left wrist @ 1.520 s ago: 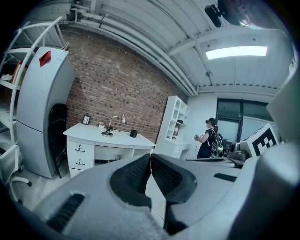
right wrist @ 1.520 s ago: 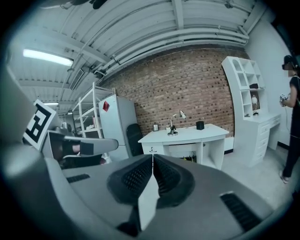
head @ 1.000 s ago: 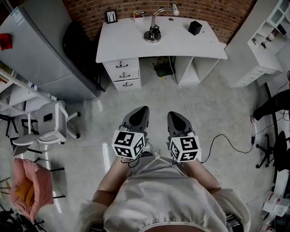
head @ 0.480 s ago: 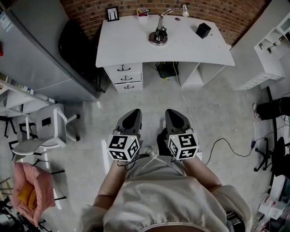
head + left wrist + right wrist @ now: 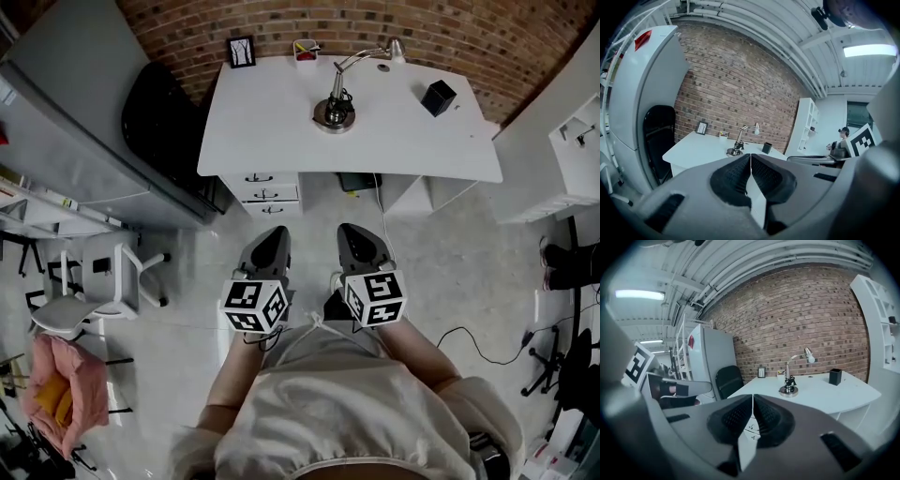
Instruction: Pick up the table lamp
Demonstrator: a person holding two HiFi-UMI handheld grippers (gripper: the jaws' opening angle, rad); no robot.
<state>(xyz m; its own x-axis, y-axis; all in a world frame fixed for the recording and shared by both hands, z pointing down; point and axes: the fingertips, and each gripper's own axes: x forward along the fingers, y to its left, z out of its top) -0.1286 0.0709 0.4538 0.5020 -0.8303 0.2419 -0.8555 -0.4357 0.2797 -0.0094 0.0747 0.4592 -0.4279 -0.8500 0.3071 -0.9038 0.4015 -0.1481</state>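
Observation:
The table lamp (image 5: pixel 336 105) is silver, with a round base and a bent arm ending in a small shade. It stands near the back middle of the white desk (image 5: pixel 272 131), seen as the lamp (image 5: pixel 737 146) in the left gripper view and the lamp (image 5: pixel 789 380) in the right gripper view. My left gripper (image 5: pixel 269 246) and right gripper (image 5: pixel 357 241) are held side by side over the floor, well short of the desk. Both are shut with nothing between the jaws. The left gripper (image 5: pixel 750 157) and right gripper (image 5: pixel 753 398) point toward the desk.
On the desk stand a black pen cup (image 5: pixel 438 97), a small picture frame (image 5: pixel 242 52) and a little box (image 5: pixel 306 51). A drawer unit (image 5: pixel 264 187) sits under it. A grey cabinet (image 5: pixel 75 122), black chair (image 5: pixel 167 122) and white chair (image 5: pixel 89 281) are left; cables (image 5: pixel 469 342) lie right.
The desk and lamp have come closer and lower in the head view as the person walks toward them. Both grippers stay shut and side by side.

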